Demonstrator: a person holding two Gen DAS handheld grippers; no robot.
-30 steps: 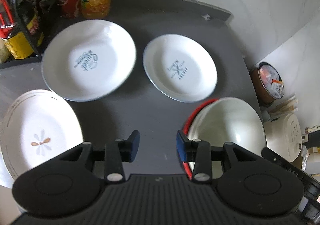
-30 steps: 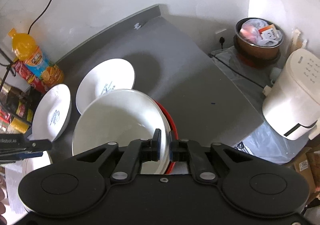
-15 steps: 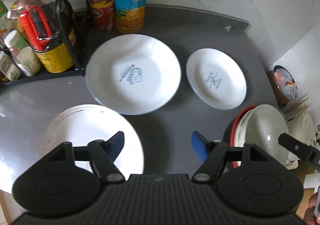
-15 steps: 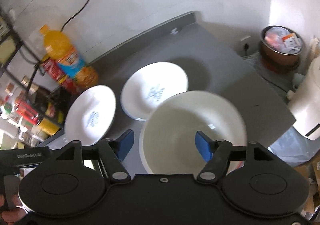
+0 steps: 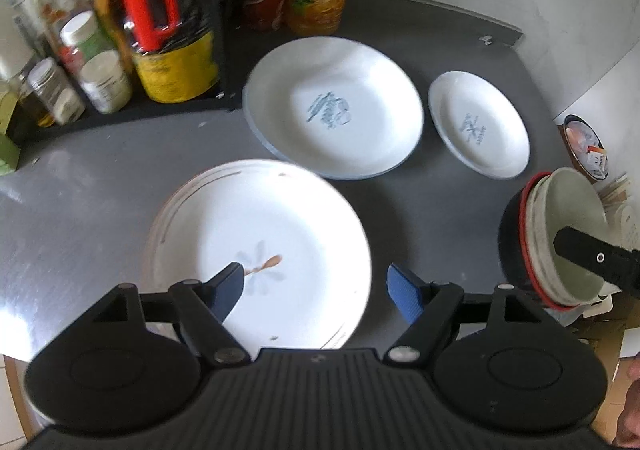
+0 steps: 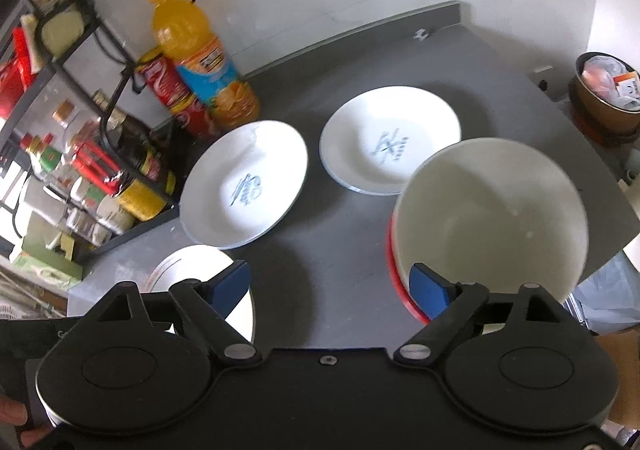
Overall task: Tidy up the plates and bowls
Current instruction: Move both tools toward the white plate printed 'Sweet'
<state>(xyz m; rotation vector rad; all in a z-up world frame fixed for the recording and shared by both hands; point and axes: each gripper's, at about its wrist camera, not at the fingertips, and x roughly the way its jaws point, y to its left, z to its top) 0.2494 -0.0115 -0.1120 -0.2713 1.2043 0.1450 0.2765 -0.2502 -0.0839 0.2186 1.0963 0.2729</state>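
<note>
Two grippers above the grey counter (image 5: 100, 178), left gripper (image 5: 316, 286) over floral plate (image 5: 260, 246), right gripper (image 6: 332, 282) beside stacked bowls (image 6: 492, 218); jaws apart, empty

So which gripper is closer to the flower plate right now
Left. The left gripper hangs open right above the flower plate, one finger over its middle. The right gripper, also open, sits off beside the stacked bowls.

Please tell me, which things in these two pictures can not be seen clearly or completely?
- Stacked bowls: in the left wrist view the right gripper covers part; how many bowls cannot be counted.
- Flower plate: in the right wrist view the right gripper hides most of it.
- Blue print on the large plate: blurred, unreadable.
- Jar labels on the rack: blurred.
</note>
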